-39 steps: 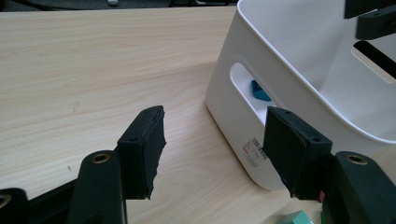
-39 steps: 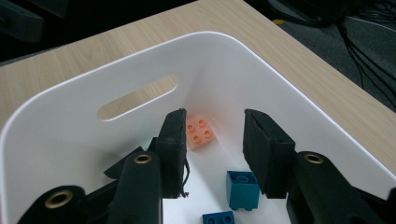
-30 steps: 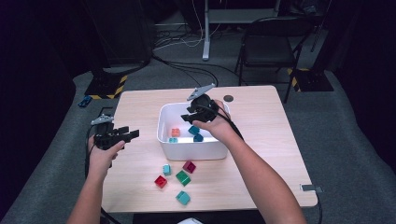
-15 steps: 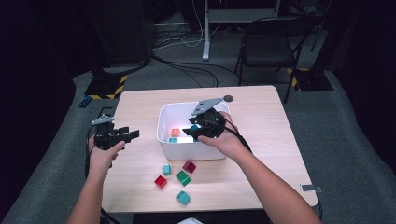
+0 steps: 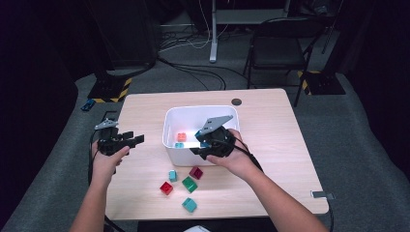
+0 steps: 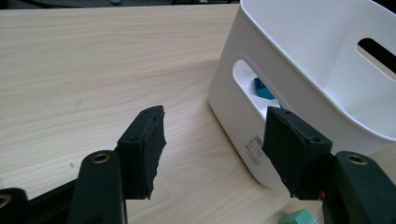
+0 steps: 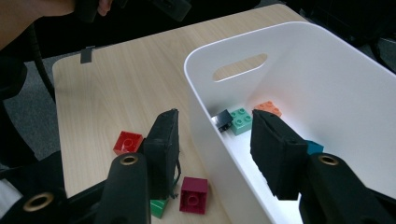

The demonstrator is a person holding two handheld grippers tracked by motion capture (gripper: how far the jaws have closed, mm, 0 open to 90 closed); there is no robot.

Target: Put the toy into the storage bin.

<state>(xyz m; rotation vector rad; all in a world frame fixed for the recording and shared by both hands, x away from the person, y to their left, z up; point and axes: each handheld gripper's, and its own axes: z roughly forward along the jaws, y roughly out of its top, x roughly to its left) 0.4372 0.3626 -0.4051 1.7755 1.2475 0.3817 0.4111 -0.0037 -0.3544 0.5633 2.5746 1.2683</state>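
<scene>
A white bin (image 5: 170, 123) stands mid-table with an orange brick (image 5: 182, 137) and a teal brick (image 5: 179, 145) inside. My right gripper (image 5: 198, 147) hangs over the bin's near rim. Its jaws have just been opening and now stand open astride the bin wall (image 7: 205, 126), holding nothing. Beyond them in the bin lie a black brick (image 7: 224, 120), a mint brick (image 7: 241, 120), an orange brick (image 7: 267, 108) and a blue brick (image 7: 314, 147). My left gripper (image 5: 134, 139) is open and empty left of the bin (image 6: 299, 70), low over the table.
Loose bricks lie on the table in front of the bin: light blue (image 5: 172, 175), maroon (image 5: 196, 172), red (image 5: 166, 188), green (image 5: 189, 184) and teal (image 5: 189, 205). A black chair (image 5: 278, 53) and cables are on the floor beyond the table.
My right gripper has moved from over the middle of the bin toward its near rim and its jaws have spread. The left gripper has kept still.
</scene>
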